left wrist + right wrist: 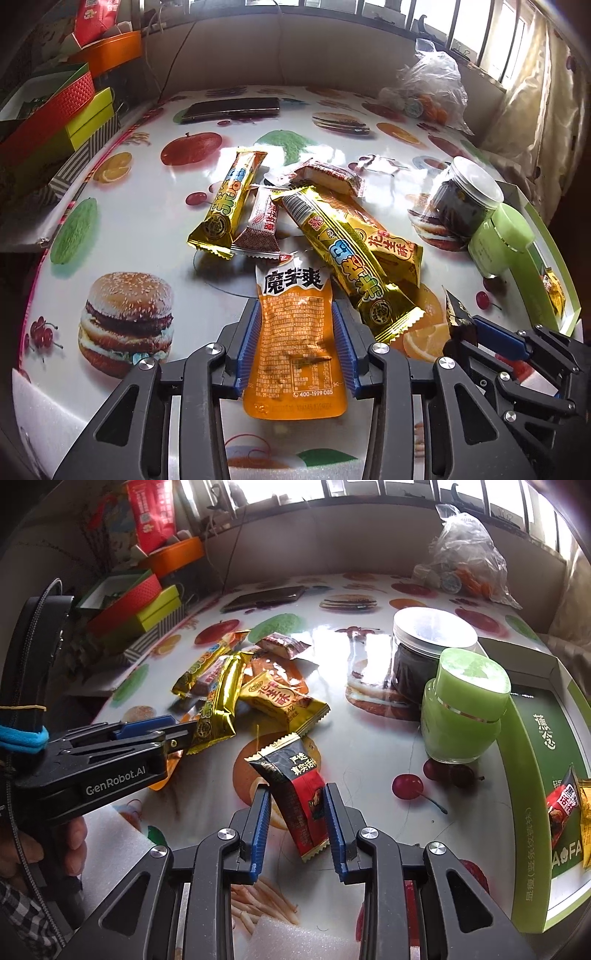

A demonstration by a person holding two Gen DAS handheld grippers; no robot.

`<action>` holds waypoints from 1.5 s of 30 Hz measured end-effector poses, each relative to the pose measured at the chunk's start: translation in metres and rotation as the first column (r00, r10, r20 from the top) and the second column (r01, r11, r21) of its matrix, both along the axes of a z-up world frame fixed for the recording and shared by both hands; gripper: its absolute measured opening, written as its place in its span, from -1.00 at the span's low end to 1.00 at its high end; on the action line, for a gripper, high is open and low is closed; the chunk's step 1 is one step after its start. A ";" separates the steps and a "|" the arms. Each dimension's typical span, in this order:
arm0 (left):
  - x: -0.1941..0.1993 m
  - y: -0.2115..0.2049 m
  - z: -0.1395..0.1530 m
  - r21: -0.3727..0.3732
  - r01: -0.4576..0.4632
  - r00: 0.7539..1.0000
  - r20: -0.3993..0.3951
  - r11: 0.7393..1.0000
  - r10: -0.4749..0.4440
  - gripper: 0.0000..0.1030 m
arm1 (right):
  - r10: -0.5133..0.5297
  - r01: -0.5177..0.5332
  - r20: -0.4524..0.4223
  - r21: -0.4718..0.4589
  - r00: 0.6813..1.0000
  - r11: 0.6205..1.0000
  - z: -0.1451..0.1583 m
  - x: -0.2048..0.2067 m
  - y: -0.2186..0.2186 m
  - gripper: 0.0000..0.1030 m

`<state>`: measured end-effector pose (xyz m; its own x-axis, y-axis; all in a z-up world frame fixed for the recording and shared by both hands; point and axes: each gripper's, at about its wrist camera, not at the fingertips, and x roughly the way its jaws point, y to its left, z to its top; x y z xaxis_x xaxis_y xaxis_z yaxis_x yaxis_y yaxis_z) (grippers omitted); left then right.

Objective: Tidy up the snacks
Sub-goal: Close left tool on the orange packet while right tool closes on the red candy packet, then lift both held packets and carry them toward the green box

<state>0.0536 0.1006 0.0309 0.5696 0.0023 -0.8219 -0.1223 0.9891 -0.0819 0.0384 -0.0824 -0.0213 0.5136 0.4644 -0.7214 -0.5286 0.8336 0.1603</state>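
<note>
Left hand-held gripper [295,343]: your blue pads are clenched on the two sides of the orange pouch [295,350]. It is grasped.
Orange pouch: it sits right between your left fingers, with its white top pointing away from you toward the pile.
Right hand-held gripper [295,823]: it is clenched on the red and black candy pack [299,797], which stands up tilted between the pads (its black end is the high end).
Snack pile [295,221]: just past your left fingertips on the tabletop [147,229]. One long gold bar [347,258] lies across the top right corner of the orange pouch.
Other gold bar [225,206]: farther out and to the left of your left hand-held gripper, next to a small red and white candy [260,225].
Green box [532,775]: to the right of your right hand-held gripper, open, with a red pack [559,812] and a yellow pack [585,819] inside.
Green jar [461,709]: ahead and right of your right hand-held gripper, touching the box wall.
Clear jar [424,653]: just behind the green jar, with dark stuff inside.
Phone [232,109]: far ahead, at the back of the tabletop.
Plastic bag [428,88]: far ahead and right.
</note>
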 end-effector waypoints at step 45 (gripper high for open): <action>-0.052 -0.020 0.022 -0.052 0.078 0.996 0.041 0.996 -0.076 -0.22 | 0.059 -0.054 0.055 -0.091 0.997 0.994 0.000 -0.016 0.000 -0.56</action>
